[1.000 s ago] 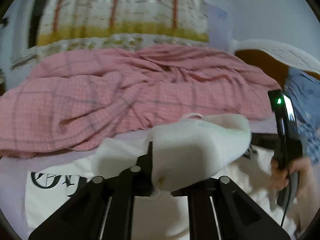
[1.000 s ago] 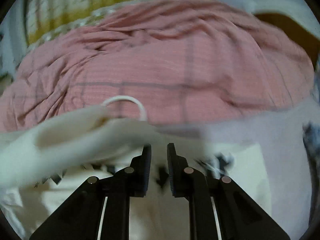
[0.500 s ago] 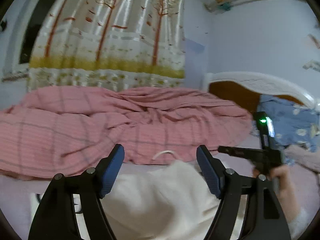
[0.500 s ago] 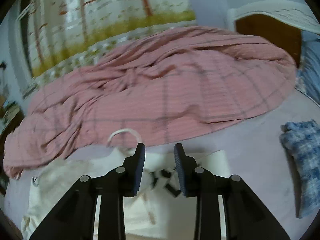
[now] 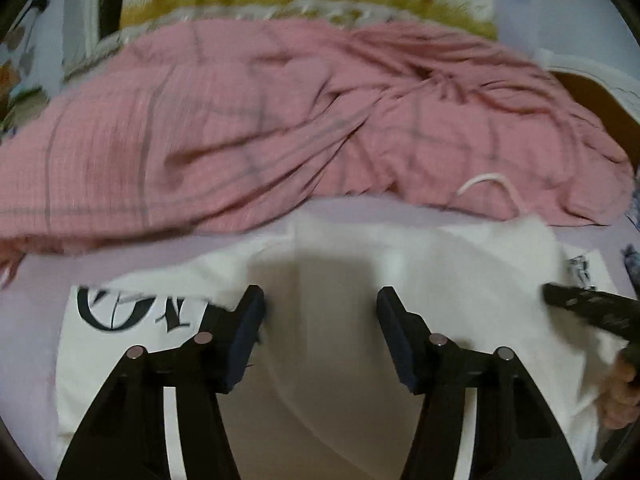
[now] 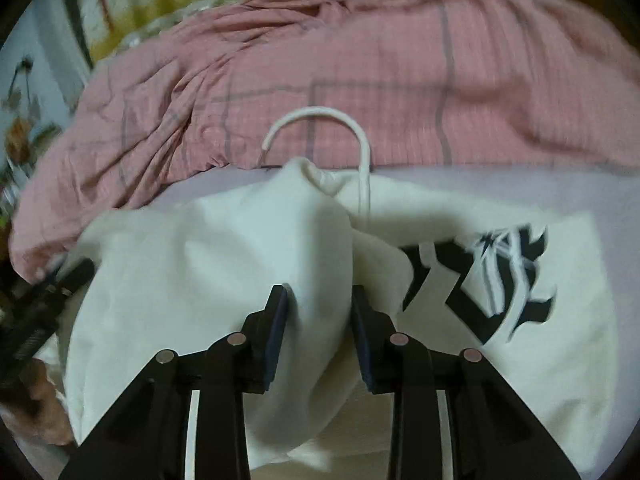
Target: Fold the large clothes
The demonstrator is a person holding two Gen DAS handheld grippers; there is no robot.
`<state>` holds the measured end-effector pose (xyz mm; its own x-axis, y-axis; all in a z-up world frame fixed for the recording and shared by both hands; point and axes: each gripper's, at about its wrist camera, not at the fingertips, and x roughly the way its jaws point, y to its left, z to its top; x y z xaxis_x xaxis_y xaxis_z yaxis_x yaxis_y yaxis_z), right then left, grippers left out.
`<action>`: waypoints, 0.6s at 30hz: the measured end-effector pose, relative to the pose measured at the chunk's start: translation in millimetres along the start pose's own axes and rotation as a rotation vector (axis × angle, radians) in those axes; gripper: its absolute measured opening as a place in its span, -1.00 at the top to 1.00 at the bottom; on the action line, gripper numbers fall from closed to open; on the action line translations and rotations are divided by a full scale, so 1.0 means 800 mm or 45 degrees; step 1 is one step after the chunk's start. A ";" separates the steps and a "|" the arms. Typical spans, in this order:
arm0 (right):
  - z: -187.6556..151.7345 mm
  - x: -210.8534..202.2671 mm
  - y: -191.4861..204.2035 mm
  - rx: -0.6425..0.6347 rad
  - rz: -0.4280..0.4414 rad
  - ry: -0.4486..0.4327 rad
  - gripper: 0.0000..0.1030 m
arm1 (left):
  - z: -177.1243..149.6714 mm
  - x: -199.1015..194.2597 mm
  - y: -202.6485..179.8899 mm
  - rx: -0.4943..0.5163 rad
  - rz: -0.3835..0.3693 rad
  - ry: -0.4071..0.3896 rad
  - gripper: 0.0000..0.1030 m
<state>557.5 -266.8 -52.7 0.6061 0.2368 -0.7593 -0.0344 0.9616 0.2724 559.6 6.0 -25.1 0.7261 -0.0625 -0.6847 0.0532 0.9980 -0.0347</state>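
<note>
Lavender bedsheet (image 5: 36, 320) with a rumpled pink checked duvet (image 5: 280, 128) heaped at the back. White sweatshirt (image 6: 192, 280) lies just in front of that duvet, long axis running side to side, hanger hook (image 6: 320, 120) poking up toward it. Black lettering (image 6: 496, 280) is half buried under folds, can't read it. Left gripper (image 5: 320, 312) has 2 fingers spread over cloth, closing, nothing pinched. Right gripper (image 6: 320, 312) is partly open around a raised fold, whether it's actually gripping I can't tell. Everything's pretty blurry.
</note>
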 end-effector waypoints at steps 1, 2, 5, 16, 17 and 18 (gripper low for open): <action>0.001 -0.002 -0.002 0.011 0.011 -0.001 0.37 | -0.001 0.009 0.007 -0.027 -0.010 0.029 -0.11; 0.002 -0.005 -0.002 0.006 0.005 -0.008 0.37 | -0.003 0.019 0.013 -0.048 -0.024 0.075 -0.12; -0.002 -0.001 0.009 -0.073 -0.044 -0.009 0.37 | -0.018 0.033 0.016 -0.070 -0.056 0.156 -0.12; -0.031 -0.119 0.045 -0.152 0.027 -0.262 -0.19 | 0.022 -0.184 0.012 -0.040 -0.114 -0.344 -0.26; -0.038 -0.148 0.049 -0.151 0.019 -0.317 -0.31 | 0.017 -0.219 0.015 -0.048 -0.115 -0.411 -0.28; -0.044 -0.170 0.050 -0.148 0.013 -0.359 -0.36 | 0.010 -0.252 0.014 -0.050 -0.105 -0.465 -0.28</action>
<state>445.7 -255.3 40.8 0.8012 0.2146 -0.5587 -0.1226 0.9726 0.1977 419.4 29.9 118.0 0.9176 -0.1353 -0.3738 0.1004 0.9887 -0.1115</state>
